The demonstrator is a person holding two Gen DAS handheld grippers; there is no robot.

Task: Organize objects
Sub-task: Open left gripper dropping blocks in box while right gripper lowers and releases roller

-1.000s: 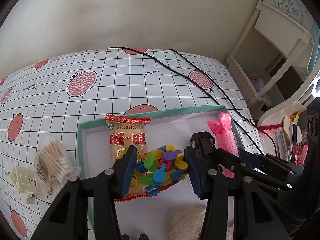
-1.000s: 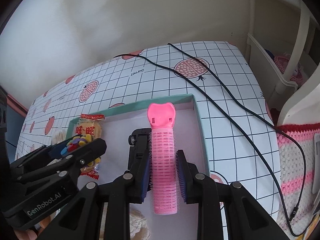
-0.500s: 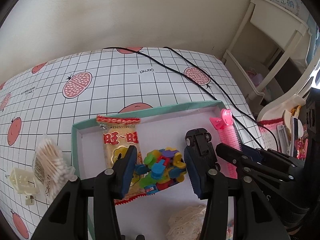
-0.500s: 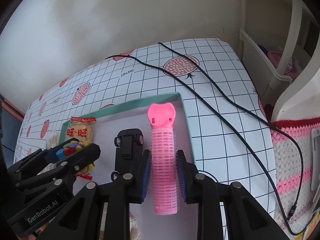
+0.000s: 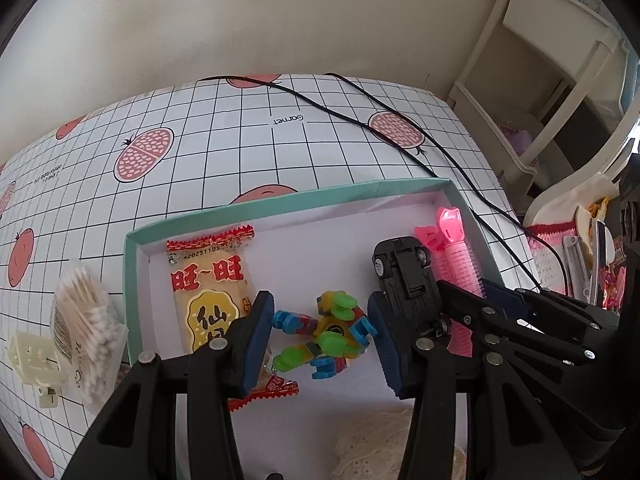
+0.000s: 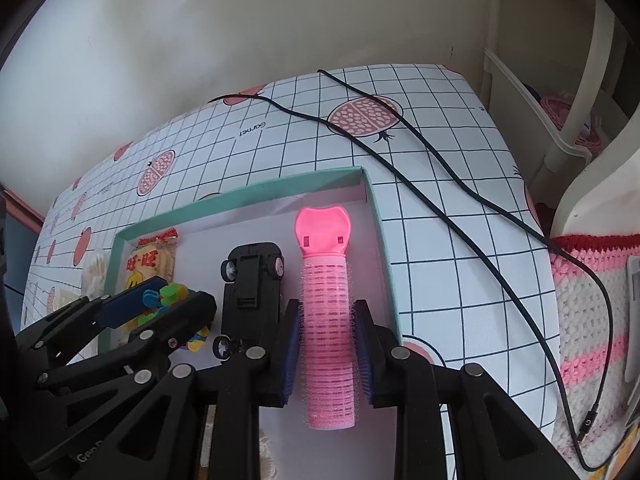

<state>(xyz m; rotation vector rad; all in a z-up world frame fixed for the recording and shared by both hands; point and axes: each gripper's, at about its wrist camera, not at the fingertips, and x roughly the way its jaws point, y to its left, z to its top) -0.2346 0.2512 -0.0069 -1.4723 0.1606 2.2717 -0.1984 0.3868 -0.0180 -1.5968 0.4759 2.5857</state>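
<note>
Nearest the cameras, both grippers are hovering over the teal box, which is presumably where all the loose stuff is meant to be collected. The left gripper is spread wide, with the colourful block toy sitting between the fingers but not touched by either pad, so it looks let go and set down inside the box, partly on top of the snack packet. The right gripper is only slightly apart around the pink hair roller; the bristles are brushed by the pads, but whether any squeeze is left can't really be told, probably a release in progress. The roller is laid lengthwise along the box's right wall, clip end pointed at the far wall, likely so it's kept out of the way. A black toy car, flipped wheels-up, is wedged between roller and block toy. Just outside the box's left wall, a cotton swab pack and a cream clip are left unsorted. Beyond the box's far wall, a black cable is draped across the checked tablecloth.
</note>
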